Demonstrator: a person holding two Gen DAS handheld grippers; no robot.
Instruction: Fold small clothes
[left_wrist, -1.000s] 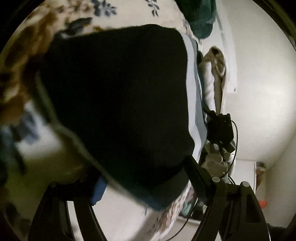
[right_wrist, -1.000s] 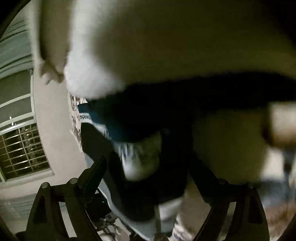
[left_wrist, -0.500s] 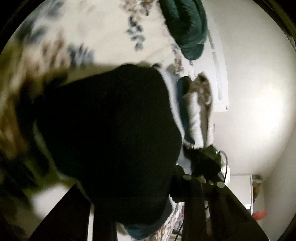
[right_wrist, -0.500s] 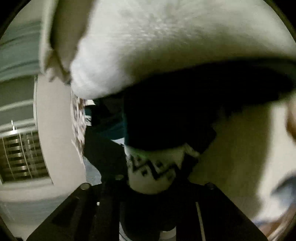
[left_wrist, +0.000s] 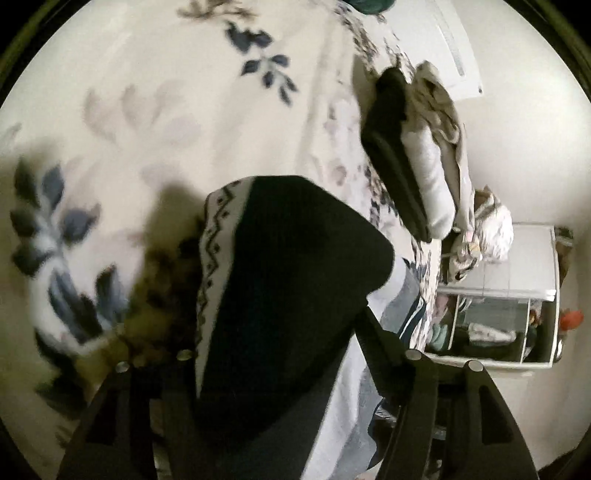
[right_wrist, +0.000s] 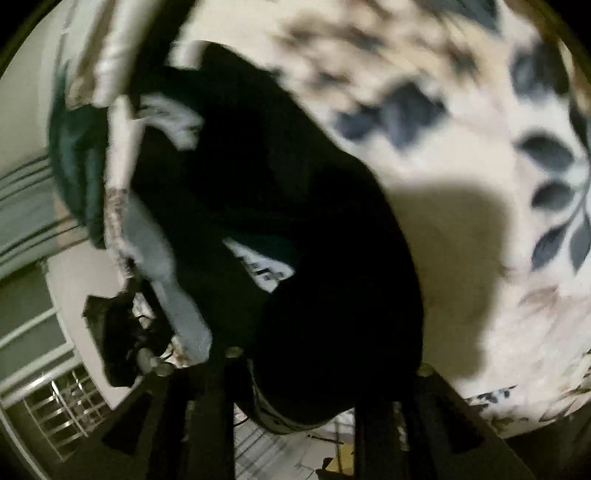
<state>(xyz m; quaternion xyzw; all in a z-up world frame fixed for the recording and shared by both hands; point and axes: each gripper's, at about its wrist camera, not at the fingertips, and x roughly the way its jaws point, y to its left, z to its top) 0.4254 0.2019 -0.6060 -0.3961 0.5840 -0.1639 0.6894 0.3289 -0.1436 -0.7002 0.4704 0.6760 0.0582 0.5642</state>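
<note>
Two hand-held grippers work over a bed spread with a floral sheet. The left hand-held gripper has its jaws partly spread, having just been opening, with a black garment, edged in a white zigzag band, lying between them. The right hand-held gripper has also just been opening; the same dark cloth sits between its jaws, though whether the pads press on it cannot be told. Far right, a stack of folded clothes rests near the bed's edge.
</note>
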